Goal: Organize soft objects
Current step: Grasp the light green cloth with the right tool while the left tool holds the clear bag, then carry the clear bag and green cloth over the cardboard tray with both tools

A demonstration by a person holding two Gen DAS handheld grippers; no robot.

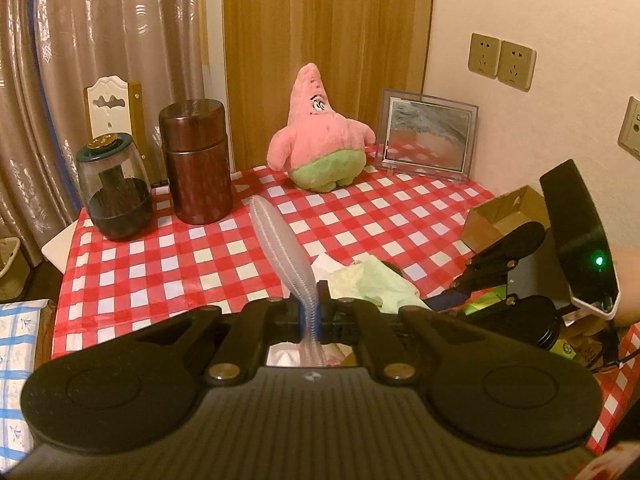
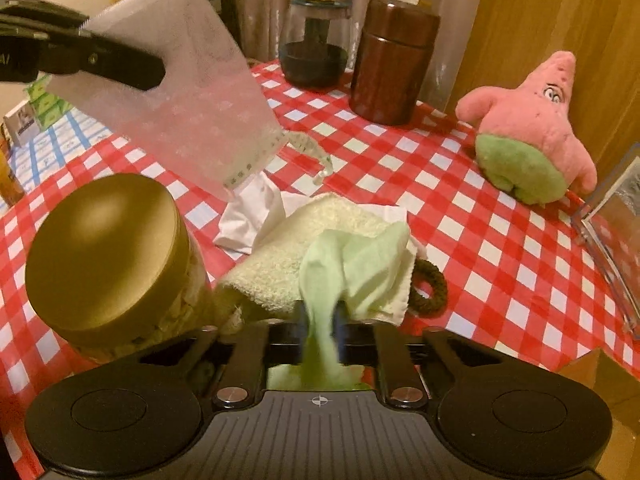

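Left gripper [image 1: 308, 312] clamping its jaws on a translucent mesh pouch [image 2: 180, 92], thin, finely ribbed along the edge, with a small printed strip and a clear cord at its lower corner. Hanging raised above the table [image 1: 160, 264], the pouch, seen edge-on from the left wrist view as a narrow ribbed blade rising straight ahead of the jaws.

Right gripper [image 2: 322, 320] pinching its jaws tight on a fold of pale green cloth [image 2: 360, 264], smooth and thin, bunching up between the pads. Lying just ahead of those jaws, draped over a cream terry towel [image 2: 280, 256], thick and nubbly, itself resting on the red-and-white checked plastic tablecloth. Peeking out beyond the towel, a crumpled white cloth [image 2: 248, 216]. Touching the towel's right edge, a dark braided loop [image 2: 434, 292].

Standing just left of the right jaws, a jar [image 2: 108, 256] with a round, dull gold lid. Sitting well ahead and to the right, a pink plush starfish [image 2: 532, 128] with fuzzy green shorts. Standing far ahead, a dark brown cylindrical canister [image 2: 392, 64] and a smoky glass jar [image 2: 316, 48] with a teal lid. Leaning at the far right, a clear acrylic frame [image 2: 612, 232]. Sitting right of the left jaws, an open cardboard box [image 1: 504, 220].
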